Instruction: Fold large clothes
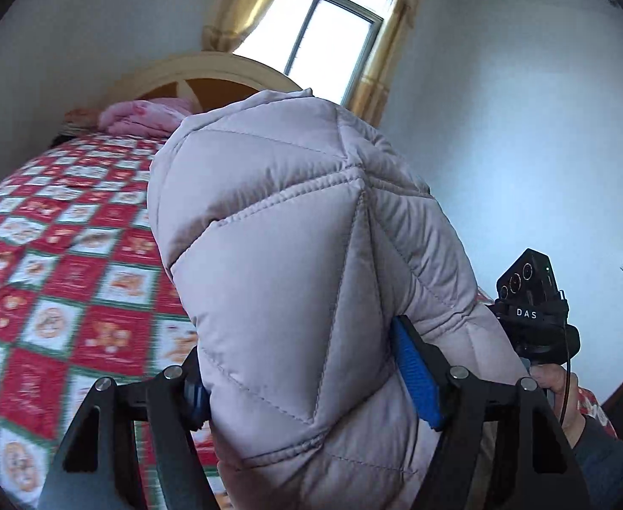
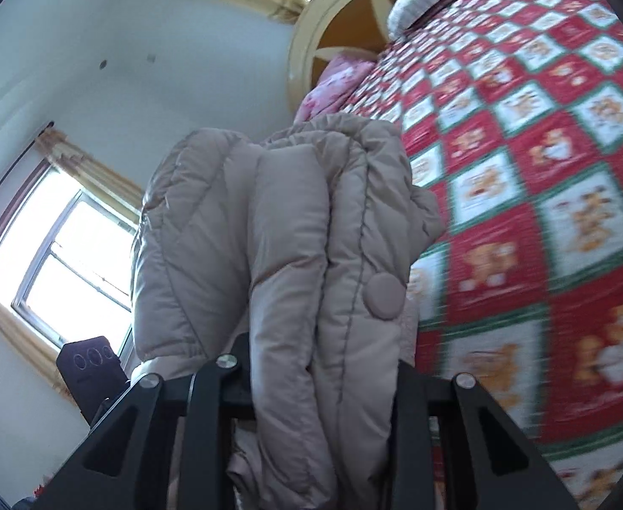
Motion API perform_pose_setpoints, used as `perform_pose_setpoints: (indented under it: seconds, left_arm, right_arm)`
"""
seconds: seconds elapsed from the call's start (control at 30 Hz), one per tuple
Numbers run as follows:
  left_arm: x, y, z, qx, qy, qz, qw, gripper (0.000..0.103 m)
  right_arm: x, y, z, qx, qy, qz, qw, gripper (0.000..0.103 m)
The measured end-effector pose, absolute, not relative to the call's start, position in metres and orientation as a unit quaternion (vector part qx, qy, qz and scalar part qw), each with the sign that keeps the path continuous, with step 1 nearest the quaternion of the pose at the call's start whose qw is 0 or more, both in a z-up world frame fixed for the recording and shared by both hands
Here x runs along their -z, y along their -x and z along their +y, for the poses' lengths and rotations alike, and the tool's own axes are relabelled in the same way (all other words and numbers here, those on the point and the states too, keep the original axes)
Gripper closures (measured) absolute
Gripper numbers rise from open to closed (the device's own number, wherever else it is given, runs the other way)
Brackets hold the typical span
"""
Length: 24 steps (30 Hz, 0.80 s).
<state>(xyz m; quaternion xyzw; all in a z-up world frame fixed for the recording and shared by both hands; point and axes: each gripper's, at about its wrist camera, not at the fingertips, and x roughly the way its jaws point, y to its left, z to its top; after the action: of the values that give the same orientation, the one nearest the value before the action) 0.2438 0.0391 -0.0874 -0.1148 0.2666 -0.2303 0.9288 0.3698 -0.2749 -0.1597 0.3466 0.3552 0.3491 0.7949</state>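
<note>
While both tongs [image 1: 311,386] [image 2: 311,382] clamp it, puffer jacket [image 1: 294,255] stands upright, long axis vert.

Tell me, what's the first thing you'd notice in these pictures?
A big puffy coat fills the middle of both views, pinched in the left gripper and the right gripper. Under it spreads a bright red, white and green bedspread with teddy bears. A sunny window with gold curtains glows behind.

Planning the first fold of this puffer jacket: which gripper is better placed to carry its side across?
Probably the left gripper: its blue pads clamp a broad quilted panel of the jacket with bedspread showing beside it. The right gripper pinches bunched layers near a snap button.
</note>
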Motion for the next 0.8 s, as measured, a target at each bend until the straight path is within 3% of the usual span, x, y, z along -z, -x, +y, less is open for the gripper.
perform_pose_setpoints:
  seconds: [0.8]
  left_arm:
    - [0.091, -0.213, 0.186, 0.111, 0.141, 0.271, 0.946, 0.032]
  right_arm:
    - [0.177, -0.394, -0.092, -0.446, -0.309, 0.417, 0.729, 0.071]
